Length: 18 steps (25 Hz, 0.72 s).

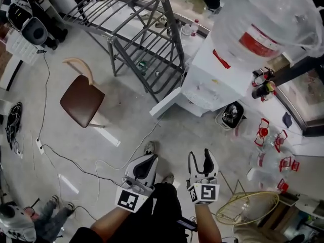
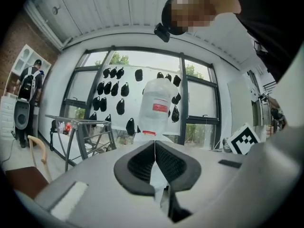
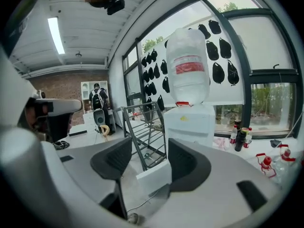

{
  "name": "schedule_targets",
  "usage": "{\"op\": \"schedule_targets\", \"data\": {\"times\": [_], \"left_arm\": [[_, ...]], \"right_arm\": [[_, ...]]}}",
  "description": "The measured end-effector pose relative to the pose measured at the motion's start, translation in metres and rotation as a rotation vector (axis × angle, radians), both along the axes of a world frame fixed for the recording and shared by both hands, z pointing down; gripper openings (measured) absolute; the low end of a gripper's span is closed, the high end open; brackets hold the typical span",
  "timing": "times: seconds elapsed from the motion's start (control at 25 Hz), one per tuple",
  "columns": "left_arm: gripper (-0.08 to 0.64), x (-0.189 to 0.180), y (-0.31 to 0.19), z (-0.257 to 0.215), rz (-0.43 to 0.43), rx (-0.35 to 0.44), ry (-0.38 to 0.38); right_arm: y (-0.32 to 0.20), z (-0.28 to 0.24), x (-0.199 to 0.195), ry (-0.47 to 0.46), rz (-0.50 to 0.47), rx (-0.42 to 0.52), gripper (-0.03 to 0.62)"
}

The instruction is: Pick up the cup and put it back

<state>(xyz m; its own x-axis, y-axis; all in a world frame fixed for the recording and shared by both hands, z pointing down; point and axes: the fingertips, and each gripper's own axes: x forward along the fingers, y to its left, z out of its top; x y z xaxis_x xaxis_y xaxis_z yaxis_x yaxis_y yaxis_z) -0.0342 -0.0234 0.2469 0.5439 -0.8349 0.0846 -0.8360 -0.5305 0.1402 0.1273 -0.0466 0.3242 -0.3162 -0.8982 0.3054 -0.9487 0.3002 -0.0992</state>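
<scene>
1. Nearest the person, over smooth grey floor, the left gripper (image 1: 150, 157) has its ribbed black pads pressed together, empty.
2. Just right of it, the right gripper (image 1: 201, 157) holds its curved pads apart, empty.
3. Far right: a boxy white dispenser (image 1: 215, 77).
4. No view lets me tell the cup's place or axis.

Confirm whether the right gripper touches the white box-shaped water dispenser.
Apart. Head view shows grey floor between the open right gripper and the white water dispenser.
</scene>
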Motion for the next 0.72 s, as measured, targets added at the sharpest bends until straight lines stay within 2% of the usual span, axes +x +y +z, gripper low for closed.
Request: {"op": "schedule_targets", "data": {"times": [0.08,0.28,0.44,0.56,0.72], "left_arm": [[0.008,0.003,-0.025,0.035,0.029,0.01,-0.02],[0.006,0.01,-0.078,0.124,0.022,0.0,0.007],[0.008,0.015,-0.105,0.192,0.033,-0.021,0.003],[0.006,0.018,-0.123,0.233,0.05,-0.003,0.018],[0.006,0.025,-0.142,0.287,0.077,0.01,0.012]], "right_arm": [[-0.025,0.037,-0.001,0.014,-0.005,0.002,0.229],[-0.078,0.141,0.009,0.014,0.014,-0.034,0.227],[-0.106,0.222,0.015,0.016,0.036,-0.054,0.229],[-0.126,0.276,0.019,0.011,0.048,-0.058,0.23],[-0.148,0.342,0.019,0.031,0.016,-0.063,0.235]]}}
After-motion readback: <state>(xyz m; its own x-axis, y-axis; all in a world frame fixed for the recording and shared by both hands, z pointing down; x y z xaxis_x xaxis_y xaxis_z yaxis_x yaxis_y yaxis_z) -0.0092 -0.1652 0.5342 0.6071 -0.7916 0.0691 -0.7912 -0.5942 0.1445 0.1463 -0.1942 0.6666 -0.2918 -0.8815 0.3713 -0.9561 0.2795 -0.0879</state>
